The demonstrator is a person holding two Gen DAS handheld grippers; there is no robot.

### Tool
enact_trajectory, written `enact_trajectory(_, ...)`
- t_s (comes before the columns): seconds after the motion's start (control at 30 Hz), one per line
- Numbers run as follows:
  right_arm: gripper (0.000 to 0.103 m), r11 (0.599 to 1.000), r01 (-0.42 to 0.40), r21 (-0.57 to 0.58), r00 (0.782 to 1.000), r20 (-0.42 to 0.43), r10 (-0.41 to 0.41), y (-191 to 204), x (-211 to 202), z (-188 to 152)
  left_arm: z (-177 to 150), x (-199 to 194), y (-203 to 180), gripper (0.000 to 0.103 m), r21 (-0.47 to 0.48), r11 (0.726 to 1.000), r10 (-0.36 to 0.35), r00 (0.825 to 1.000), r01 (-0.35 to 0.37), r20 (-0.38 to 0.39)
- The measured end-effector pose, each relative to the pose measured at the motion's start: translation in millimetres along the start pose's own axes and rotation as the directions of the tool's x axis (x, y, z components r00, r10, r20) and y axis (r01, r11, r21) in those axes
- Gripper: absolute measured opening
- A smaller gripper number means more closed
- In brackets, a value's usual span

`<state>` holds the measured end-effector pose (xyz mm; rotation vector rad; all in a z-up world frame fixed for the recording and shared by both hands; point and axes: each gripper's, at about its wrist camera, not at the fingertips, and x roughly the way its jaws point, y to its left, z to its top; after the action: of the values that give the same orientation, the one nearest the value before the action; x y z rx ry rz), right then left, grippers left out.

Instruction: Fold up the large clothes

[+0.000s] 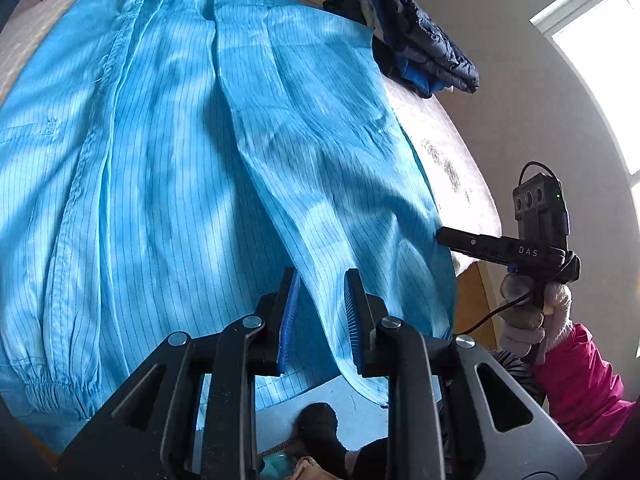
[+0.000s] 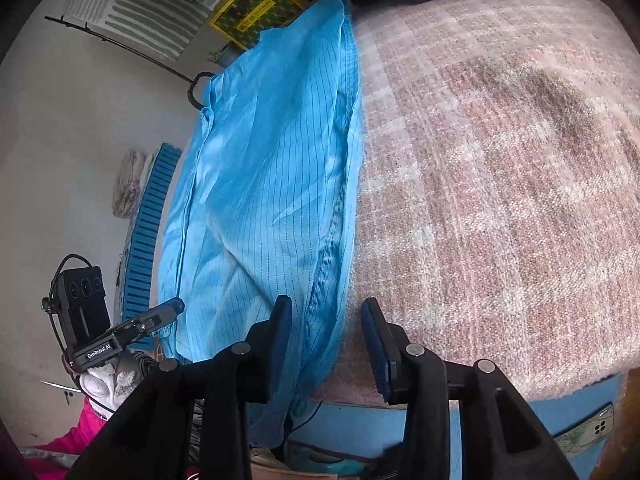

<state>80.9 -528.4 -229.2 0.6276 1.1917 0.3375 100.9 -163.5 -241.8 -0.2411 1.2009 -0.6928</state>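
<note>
A large light-blue pinstriped garment (image 1: pixel 192 152) lies spread on a blanket-covered table (image 1: pixel 448 148), its near hem hanging over the front edge. One side panel is folded over the middle. My left gripper (image 1: pixel 320 312) is open just above the garment's near edge, with blue pads and nothing between them. In the right wrist view the garment (image 2: pixel 264 200) runs along the left of the pinkish blanket (image 2: pixel 500 200). My right gripper (image 2: pixel 326 340) is open over the garment's right edge, empty. Each gripper shows in the other's view: right (image 1: pixel 444 236), left (image 2: pixel 176 306).
A pile of dark blue quilted clothes (image 1: pixel 416 36) sits at the table's far right corner. A yellow box (image 2: pixel 256 10) and a striped cloth (image 2: pixel 136 12) lie on the floor beyond. A phone (image 2: pixel 588 430) lies at the right near the table edge.
</note>
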Motion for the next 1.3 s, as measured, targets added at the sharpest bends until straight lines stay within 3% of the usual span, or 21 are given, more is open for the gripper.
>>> enact_trajectory(0.07,0.007,1.000,0.000,0.003,1.000,-0.011,0.000,2.8,6.8,-1.2,2.4,6.2,-5.5,0.021,0.016,1.000,0.019,1.000,-0.019,0.001)
enact_trajectory(0.1,0.001,1.000,0.003,0.004,1.000,-0.018,-0.002,6.5,9.0,-3.2,3.9,8.1,-6.9,0.021,0.015,1.000,0.013,1.000,-0.013,-0.007)
enact_trajectory(0.23,0.000,0.998,0.014,-0.064,1.000,0.023,-0.012,31.3,-6.3,-13.8,27.1,13.1,-26.9,0.021,0.070,0.997,0.028,1.000,-0.028,0.011)
enact_trajectory(0.37,0.000,0.999,0.006,-0.040,0.999,0.041,-0.004,32.6,-12.5,-15.4,56.0,39.9,-47.8,0.021,0.134,0.988,0.074,0.996,-0.079,0.043)
enact_trajectory(0.5,0.000,0.999,0.042,-0.014,0.999,-0.002,-0.042,20.2,-4.5,-22.9,58.1,86.1,-46.2,0.021,0.116,0.991,0.081,0.995,-0.074,-0.056)
enact_trajectory(0.6,0.000,0.999,0.035,-0.015,0.999,-0.026,-0.035,13.6,-5.2,-30.0,53.3,86.0,-52.9,0.021,0.196,0.975,0.111,0.994,-0.105,-0.019)
enact_trajectory(0.73,0.000,0.999,-0.033,0.035,0.999,-0.010,0.033,7.9,-9.6,-25.8,43.1,60.1,-57.0,0.021,0.201,0.975,0.091,0.996,-0.092,0.013)
enact_trajectory(0.83,0.000,0.999,-0.051,-0.002,0.998,-0.024,0.051,12.1,-8.5,-22.2,28.0,41.3,-59.2,0.021,0.218,0.972,0.081,0.996,-0.086,0.030)
enact_trajectory(0.9,0.005,0.999,-0.019,-0.038,0.999,-0.043,0.017,20.0,-6.2,-17.7,21.2,35.5,-58.3,0.021,0.221,0.971,0.092,0.995,-0.096,0.027)
enact_trajectory(0.97,0.021,0.995,0.035,-0.096,0.999,-0.024,-0.038,27.2,-12.4,-9.6,19.4,32.7,-57.5,0.021,0.216,0.970,0.102,0.994,-0.107,0.034)
enact_trajectory(1.03,0.021,0.987,0.050,-0.151,0.999,0.017,-0.048,36.1,-26.2,6.7,18.9,33.7,-54.9,0.021,0.207,0.973,0.101,0.995,-0.105,0.026)
enact_trajectory(1.17,0.035,0.965,0.077,-0.252,0.989,0.145,-0.041,58.1,-52.0,60.2,15.7,49.2,-57.4,0.021,0.248,0.961,0.127,0.992,-0.121,-0.005)
enact_trajectory(1.3,0.035,0.959,0.101,-0.263,0.967,0.252,-0.033,62.8,-51.6,132.6,13.7,63.8,-55.0,0.021,0.261,0.958,0.131,0.991,-0.115,-0.042)
